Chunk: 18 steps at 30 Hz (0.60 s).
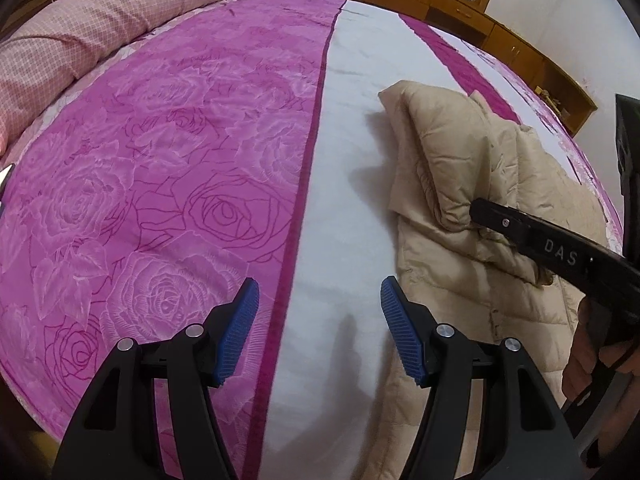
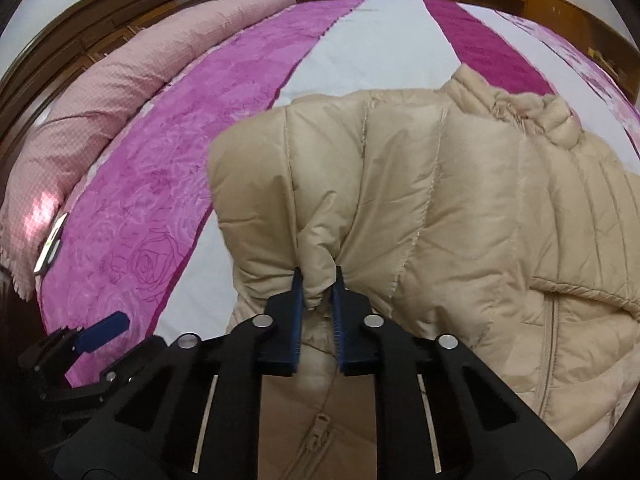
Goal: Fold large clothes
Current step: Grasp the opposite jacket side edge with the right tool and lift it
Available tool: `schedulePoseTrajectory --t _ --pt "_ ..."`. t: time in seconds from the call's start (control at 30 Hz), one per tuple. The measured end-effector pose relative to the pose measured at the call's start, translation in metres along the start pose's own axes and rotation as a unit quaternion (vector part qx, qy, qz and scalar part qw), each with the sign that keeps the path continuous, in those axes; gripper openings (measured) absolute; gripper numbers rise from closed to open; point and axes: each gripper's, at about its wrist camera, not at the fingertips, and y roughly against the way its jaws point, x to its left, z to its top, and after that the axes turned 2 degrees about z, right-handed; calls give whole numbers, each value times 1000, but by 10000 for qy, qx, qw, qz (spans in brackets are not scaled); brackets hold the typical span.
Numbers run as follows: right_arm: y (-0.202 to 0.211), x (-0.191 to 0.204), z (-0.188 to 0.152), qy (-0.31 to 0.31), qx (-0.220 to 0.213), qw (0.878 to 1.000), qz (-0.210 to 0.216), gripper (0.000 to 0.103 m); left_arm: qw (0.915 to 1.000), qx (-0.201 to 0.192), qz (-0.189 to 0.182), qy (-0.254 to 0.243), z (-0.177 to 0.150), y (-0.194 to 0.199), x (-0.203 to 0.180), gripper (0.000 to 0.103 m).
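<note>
A beige quilted puffer jacket (image 2: 460, 200) lies on the bed, its collar at the far end and the zipper running toward me. The right gripper (image 2: 318, 276) is shut on a pinched fold at the edge of the jacket's folded-over sleeve. In the left wrist view the jacket (image 1: 452, 148) lies on the right, and the right gripper (image 1: 478, 210) reaches into it from the right edge. The left gripper (image 1: 319, 284) hangs open over the white stripe of the bedspread, left of the jacket, with nothing between its blue pads (image 1: 240, 328).
The bedspread (image 1: 160, 160) is pink with a rose pattern, with white and dark magenta stripes. A rolled pink checked duvet (image 2: 100, 120) lies along the left side. A phone (image 2: 50, 248) rests beside it. Wooden cabinets (image 1: 460, 12) line the far wall.
</note>
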Motion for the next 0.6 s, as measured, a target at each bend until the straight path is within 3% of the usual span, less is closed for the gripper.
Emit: schedulePoseTrajectory --t 0.3,0.6 --pt "67 -11 0 -4 -668 9972 322 8 9998 -96 -142 -79 4 13 -14 63" --pt "147 -65 3 -248 -1341 9903 256 8 9994 -166 -229 -211 8 21 -34 63"
